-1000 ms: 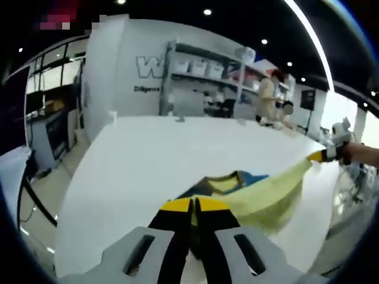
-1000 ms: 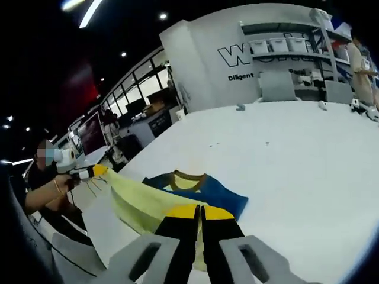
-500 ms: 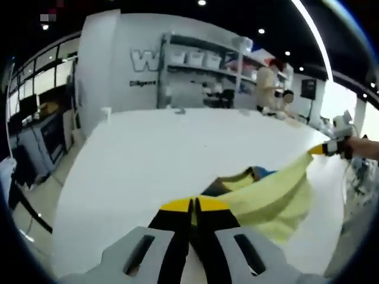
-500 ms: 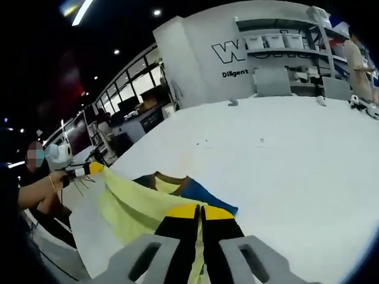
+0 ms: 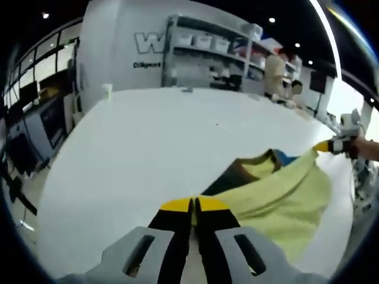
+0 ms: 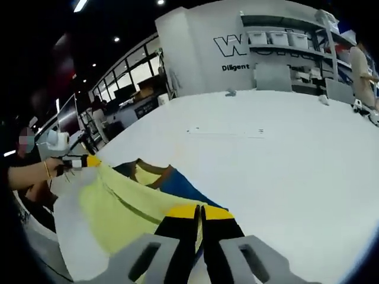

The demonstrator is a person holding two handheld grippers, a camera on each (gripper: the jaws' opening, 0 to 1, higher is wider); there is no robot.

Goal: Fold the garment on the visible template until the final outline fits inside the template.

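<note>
Both my left tongs [image 5: 193, 204] and right tongs [image 6: 199, 211] clamped on the pale yellow and blue cloth garment [image 5: 278, 195], stretched between them above white worktop [image 5: 148, 142]

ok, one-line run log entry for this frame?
stage: fold underway | left tongs: shut on garment | right tongs: shut on garment | garment: yellow side lifted, stretched between tongs over white table

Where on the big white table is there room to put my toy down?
Most of the white table is bare: the wide stretch between the yellow-and-blue garment and the far shelves. It is crowded near the person, where the left gripper and right gripper hold the garment stretched.
</note>
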